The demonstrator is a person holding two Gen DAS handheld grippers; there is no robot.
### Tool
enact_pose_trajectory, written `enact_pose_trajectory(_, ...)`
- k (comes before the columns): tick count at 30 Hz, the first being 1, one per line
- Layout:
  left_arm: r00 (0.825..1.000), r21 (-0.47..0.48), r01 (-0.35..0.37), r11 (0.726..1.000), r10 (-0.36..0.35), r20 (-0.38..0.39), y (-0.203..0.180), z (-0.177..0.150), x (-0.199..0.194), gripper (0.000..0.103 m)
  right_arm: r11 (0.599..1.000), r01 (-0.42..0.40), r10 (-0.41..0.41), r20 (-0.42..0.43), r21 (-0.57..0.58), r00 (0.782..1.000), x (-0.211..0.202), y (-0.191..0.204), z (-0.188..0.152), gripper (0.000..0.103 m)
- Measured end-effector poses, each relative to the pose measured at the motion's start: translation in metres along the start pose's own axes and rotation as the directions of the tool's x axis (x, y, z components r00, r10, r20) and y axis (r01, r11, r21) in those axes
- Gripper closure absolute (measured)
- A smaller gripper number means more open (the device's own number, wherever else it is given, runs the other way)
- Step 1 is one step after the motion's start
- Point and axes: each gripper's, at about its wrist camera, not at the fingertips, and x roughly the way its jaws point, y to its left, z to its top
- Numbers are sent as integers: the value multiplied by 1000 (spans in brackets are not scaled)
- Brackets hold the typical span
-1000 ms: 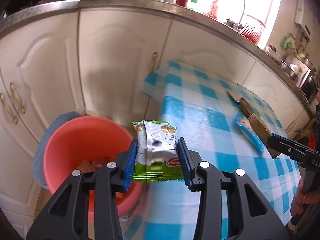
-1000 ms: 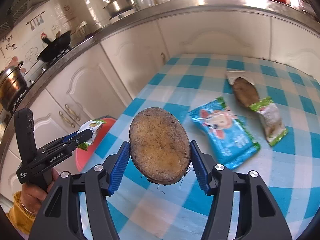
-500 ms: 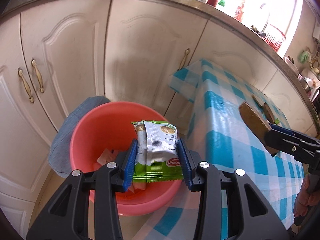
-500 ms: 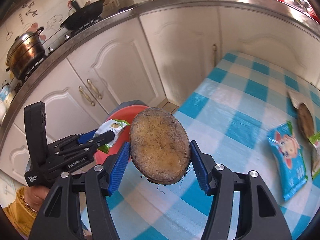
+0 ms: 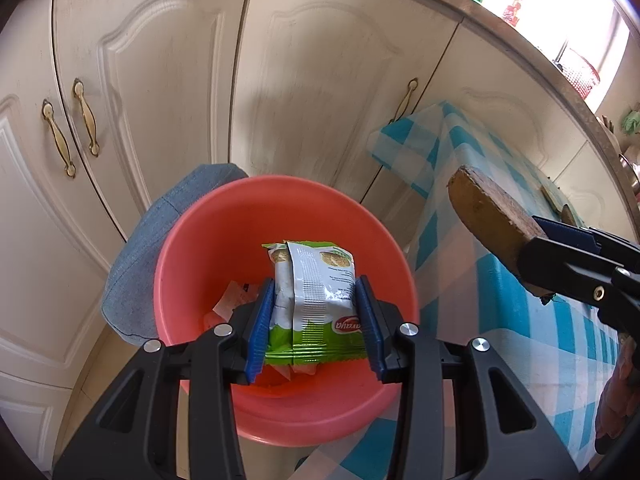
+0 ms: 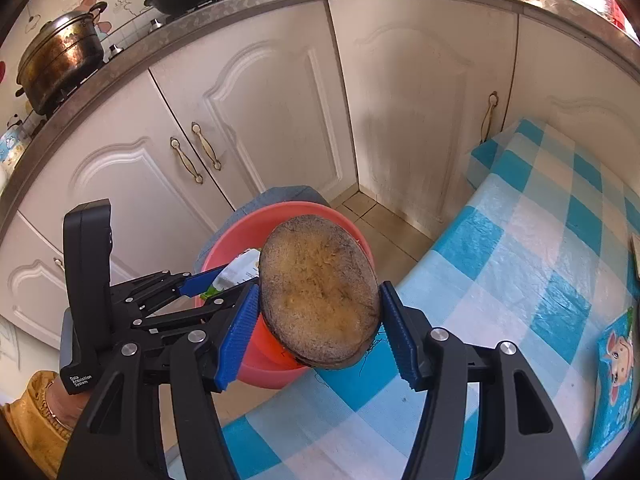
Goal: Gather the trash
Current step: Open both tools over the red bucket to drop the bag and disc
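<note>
My left gripper (image 5: 316, 320) is shut on a green and white snack wrapper (image 5: 316, 300), which hangs over the mouth of a red plastic bucket (image 5: 192, 248) on the floor. Some scraps lie at the bucket's bottom. My right gripper (image 6: 318, 320) is shut on a flat brown oval husk piece (image 6: 318, 296), held at the table's edge just right of the bucket (image 6: 236, 236). In the left wrist view the husk piece (image 5: 488, 216) and the right gripper (image 5: 560, 256) show at the right. The left gripper (image 6: 208, 284) with the wrapper (image 6: 240, 268) shows over the bucket in the right wrist view.
A blue-and-white checked tablecloth (image 6: 520, 272) covers the table to the right, with a blue snack bag (image 6: 616, 364) lying on it. White cabinet doors (image 5: 160, 100) stand behind the bucket. A denim cloth (image 5: 152, 248) lies behind the bucket's left side. A person's hand (image 6: 52, 400) holds the left gripper.
Both grippers have swung left off the table toward the bucket. The left one with the wrapper now hangs over the bucket's opening. The right one with the husk piece has reached the table's edge.
</note>
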Motion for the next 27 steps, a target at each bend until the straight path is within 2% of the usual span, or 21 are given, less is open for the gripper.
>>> enact_pose_trajectory(4, 1000, -17, 7, 1000, -7, -19, 4, 0, 8, 60, 1000, 5, -5, -19, -10, 1000, 10, 2, 2, 42)
enact_pose_trajectory(7, 1000, -46, 0, 999, -1, -26, 8, 0, 12, 35, 1000, 6, -6, -15, -3, 1000, 13, 2, 4, 40)
enact_pose_trajectory(10, 1000, -51, -20, 999, 19, -19, 9, 0, 10, 25, 1000, -3, 3, 26, 15, 1000, 3, 0, 5, 23)
enact_pose_trajectory(11, 999, -50, -29, 998, 28, -18, 9, 0, 10, 22, 1000, -2, 1, 42, 17, 999, -1, 0, 6, 23)
enact_pose_trajectory(15, 998, -57, -55, 997, 55, -11, 11, 3, 3, 19, 999, 18, -21, 81, 34, 997, -15, -3, 5, 21)
enact_pose_trajectory(20, 999, -58, -53, 997, 53, 11, 7, 7, -10, 16, 996, 27, -38, 115, 90, 993, -31, -16, -2, 15)
enact_pose_trajectory(27, 999, -40, -12, 999, 14, 44, -7, 15, -27, 15, 986, 49, -70, 132, 158, 989, -49, -37, -21, 14)
